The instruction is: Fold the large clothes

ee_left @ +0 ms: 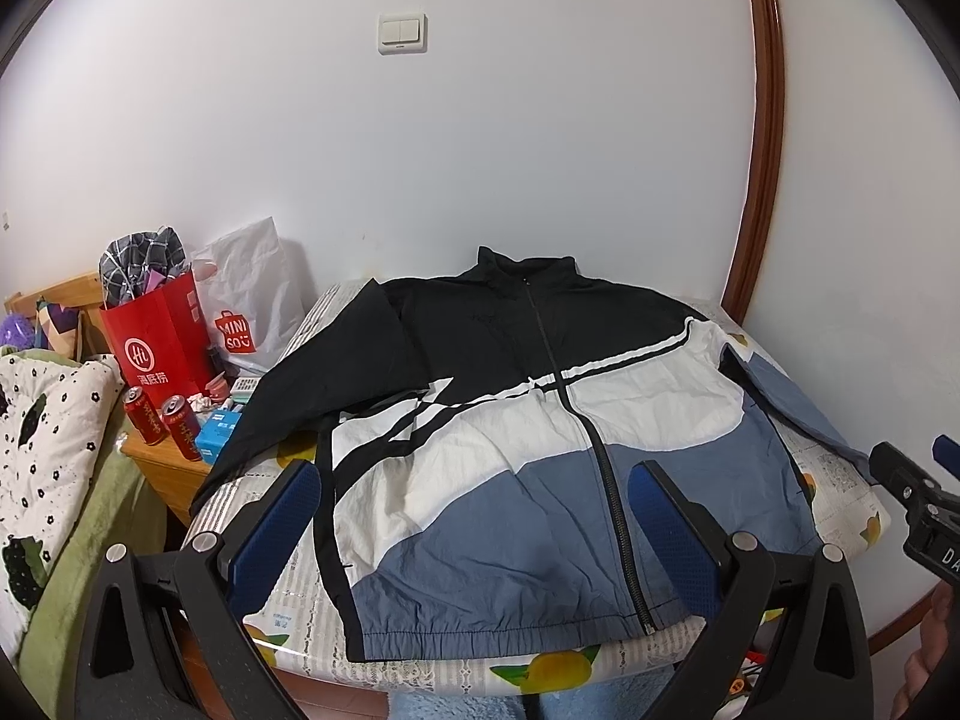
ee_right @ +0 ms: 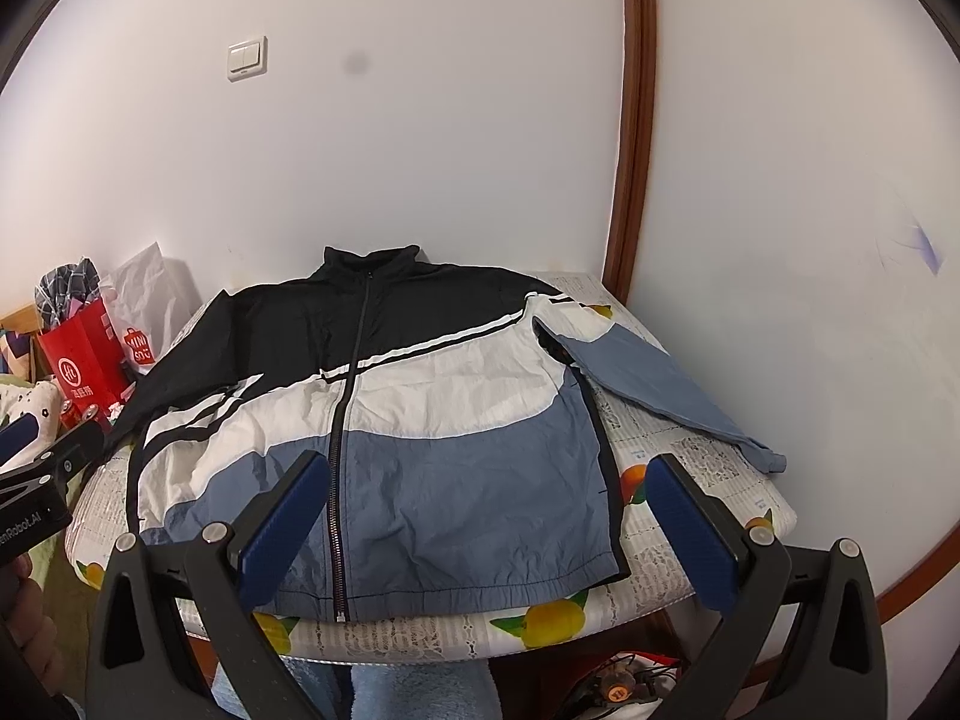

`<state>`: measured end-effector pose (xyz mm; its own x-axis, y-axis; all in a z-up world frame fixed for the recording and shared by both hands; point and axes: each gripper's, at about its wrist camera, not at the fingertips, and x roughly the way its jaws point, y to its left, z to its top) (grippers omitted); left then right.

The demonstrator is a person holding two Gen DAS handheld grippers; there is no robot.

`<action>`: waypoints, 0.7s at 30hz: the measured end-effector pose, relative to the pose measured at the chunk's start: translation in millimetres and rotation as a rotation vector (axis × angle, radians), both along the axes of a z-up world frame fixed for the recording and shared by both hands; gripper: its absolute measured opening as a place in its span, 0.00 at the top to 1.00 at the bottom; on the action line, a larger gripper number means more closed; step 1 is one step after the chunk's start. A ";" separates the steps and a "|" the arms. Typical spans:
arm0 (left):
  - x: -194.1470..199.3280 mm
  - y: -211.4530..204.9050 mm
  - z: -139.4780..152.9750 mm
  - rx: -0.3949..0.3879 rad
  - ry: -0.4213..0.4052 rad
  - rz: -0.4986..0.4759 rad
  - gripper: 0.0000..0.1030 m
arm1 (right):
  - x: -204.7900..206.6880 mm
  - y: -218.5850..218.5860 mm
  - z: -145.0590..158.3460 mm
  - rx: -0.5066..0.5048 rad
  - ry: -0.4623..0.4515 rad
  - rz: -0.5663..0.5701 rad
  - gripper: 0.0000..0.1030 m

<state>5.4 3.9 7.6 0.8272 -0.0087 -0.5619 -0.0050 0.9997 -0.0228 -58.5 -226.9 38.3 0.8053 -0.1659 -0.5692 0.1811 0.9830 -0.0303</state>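
Note:
A zipped jacket (ee_left: 510, 456), black at the top, white in the middle and blue at the hem, lies flat and face up on a small table (ee_left: 420, 669) with a fruit-print cover. It also shows in the right wrist view (ee_right: 432, 438). Its black sleeve (ee_left: 312, 384) hangs off the left edge. Its blue sleeve (ee_right: 660, 396) lies spread to the right. My left gripper (ee_left: 474, 504) is open above the jacket's hem, holding nothing. My right gripper (ee_right: 489, 498) is open above the hem's right half, holding nothing.
A red paper bag (ee_left: 159, 336), a white shopping bag (ee_left: 252, 300) and two red cans (ee_left: 162, 426) stand on a wooden nightstand left of the table. A bed with a flower-print quilt (ee_left: 42, 438) lies at far left. The white wall is right behind the table.

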 end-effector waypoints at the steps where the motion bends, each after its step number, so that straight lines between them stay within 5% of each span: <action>1: 0.0 -0.1 0.6 -0.001 -0.001 0.002 0.00 | -0.1 0.1 -0.2 0.000 0.000 0.000 0.00; 21: -3.8 0.5 -3.5 0.016 -0.015 0.023 0.00 | -0.2 0.9 -2.0 0.007 0.005 -0.004 0.00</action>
<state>1.6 4.5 4.1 0.8354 0.0188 -0.5493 -0.0273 0.9996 -0.0073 -58.7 -226.0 36.2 0.8018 -0.1657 -0.5742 0.1853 0.9824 -0.0247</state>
